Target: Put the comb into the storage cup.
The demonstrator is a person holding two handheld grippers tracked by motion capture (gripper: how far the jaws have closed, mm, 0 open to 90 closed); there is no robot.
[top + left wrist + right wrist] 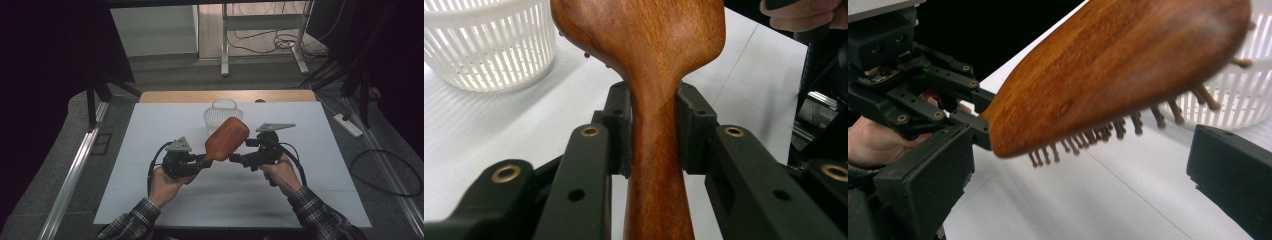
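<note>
A brown wooden hairbrush (227, 137) hangs over the middle of the white table, bristles facing down. My left gripper (206, 161) is shut on its narrow handle (654, 165), and both pads press the wood from either side. In the right gripper view the brush head (1118, 70) slants across, and several wooden bristles (1088, 137) show beneath it. My right gripper (234, 159) stands open just right of the handle, with its two black jaws wide apart below the brush head and touching nothing. The left gripper (973, 107) shows farther off in that view.
A white slatted plastic basket (223, 104) with a handle stands behind the brush, toward the table's far edge. The white table sheet (150, 150) stretches out to both sides. Dark curtains flank the table, and cables lie on the floor at the right.
</note>
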